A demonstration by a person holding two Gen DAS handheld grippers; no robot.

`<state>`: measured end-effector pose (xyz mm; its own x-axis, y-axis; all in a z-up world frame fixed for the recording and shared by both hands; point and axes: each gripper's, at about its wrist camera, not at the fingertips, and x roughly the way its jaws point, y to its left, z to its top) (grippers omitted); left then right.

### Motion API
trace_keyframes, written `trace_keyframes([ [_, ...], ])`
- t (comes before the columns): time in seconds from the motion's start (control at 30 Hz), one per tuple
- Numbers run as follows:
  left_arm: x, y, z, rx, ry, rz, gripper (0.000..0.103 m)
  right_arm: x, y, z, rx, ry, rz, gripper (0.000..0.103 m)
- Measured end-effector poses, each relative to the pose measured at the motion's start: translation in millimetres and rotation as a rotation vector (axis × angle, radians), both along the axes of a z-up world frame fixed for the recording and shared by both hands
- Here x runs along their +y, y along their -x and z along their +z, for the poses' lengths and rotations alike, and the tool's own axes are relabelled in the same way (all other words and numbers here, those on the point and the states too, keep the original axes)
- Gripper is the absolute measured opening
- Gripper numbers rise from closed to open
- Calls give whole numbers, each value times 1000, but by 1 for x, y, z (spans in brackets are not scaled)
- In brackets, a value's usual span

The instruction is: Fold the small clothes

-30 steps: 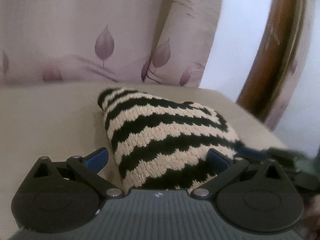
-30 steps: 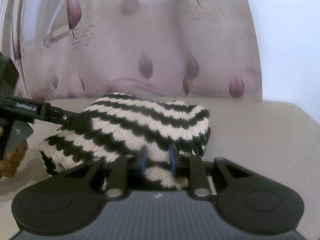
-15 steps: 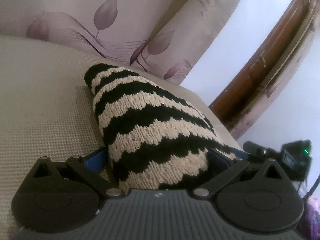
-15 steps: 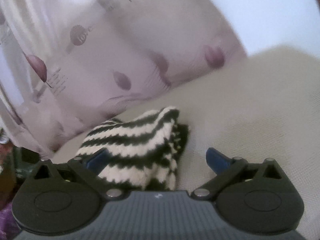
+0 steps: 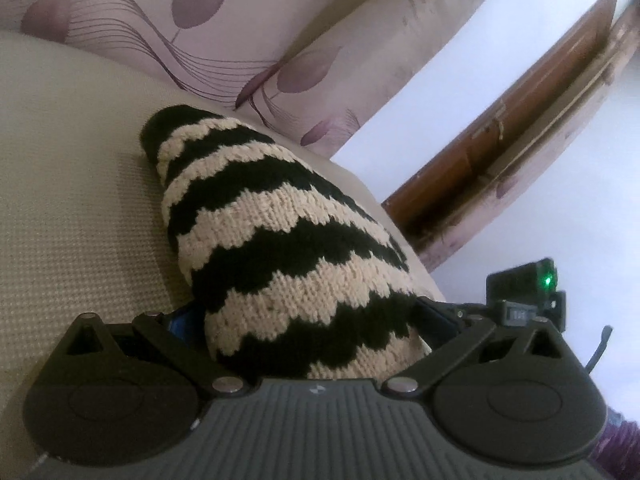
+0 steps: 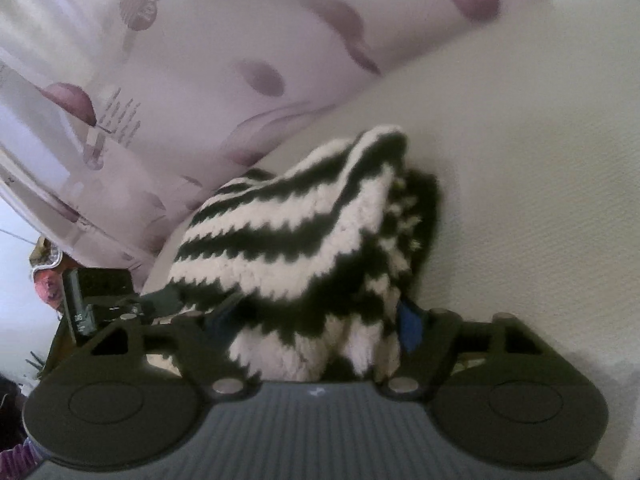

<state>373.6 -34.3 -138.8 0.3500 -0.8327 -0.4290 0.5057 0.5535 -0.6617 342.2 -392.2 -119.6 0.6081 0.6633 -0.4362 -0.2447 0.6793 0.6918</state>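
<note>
A black and cream striped knitted garment (image 5: 280,248) lies folded in a thick bundle on the beige textured surface (image 5: 68,184). My left gripper (image 5: 308,320) has its jaws wide apart on both sides of the bundle's near end, with the knit bulging between them. In the right wrist view the same garment (image 6: 304,232) fills the gap of my right gripper (image 6: 320,324), whose blue pads (image 6: 410,326) stand at the bundle's two sides. Whether either gripper presses the knit is not visible. The right gripper's body (image 5: 524,292) shows at the right of the left wrist view.
A pale curtain with purple leaf prints (image 5: 248,36) hangs behind the surface. A brown wooden frame (image 5: 520,120) stands at the right. The surface's far edge drops off near the curtain. The left gripper's body (image 6: 92,300) shows at the left of the right wrist view.
The right gripper opened from a narrow grip, swung to the bundle's side and now has the bundle between its jaws. Both views tilted. The left gripper stays around the bundle's end.
</note>
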Motion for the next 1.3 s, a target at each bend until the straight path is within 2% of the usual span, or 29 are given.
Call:
trace_keyframes([
  [0.1,-5,3,1,-6,-27,8,97,4,-5,-3,-18,-19,-10,65],
  [0.17,-2,5,1,-11,-35,27,86,1,0,-8,-48,-34,-20,60],
  [0.2,1,5,0,-3,-30,35,84,-1,3,-11,-59,-47,-25,58],
  [0.33,1,7,-1,12,-36,75,77,3,7,-11,-78,-65,-66,55],
  [0.57,1,30,11,30,-39,203,64,12,30,1,-89,-112,-148,47],
  [0.7,0,53,32,4,-63,211,62,25,48,16,-97,-124,-157,44],
  [0.9,32,95,66,-16,-62,255,62,59,88,42,-136,-141,-126,43],
  [1.0,50,124,84,-44,-89,273,62,78,107,51,-152,-157,-110,43],
  [1.3,102,196,114,-104,-147,315,62,128,168,57,-163,-216,-51,43],
])
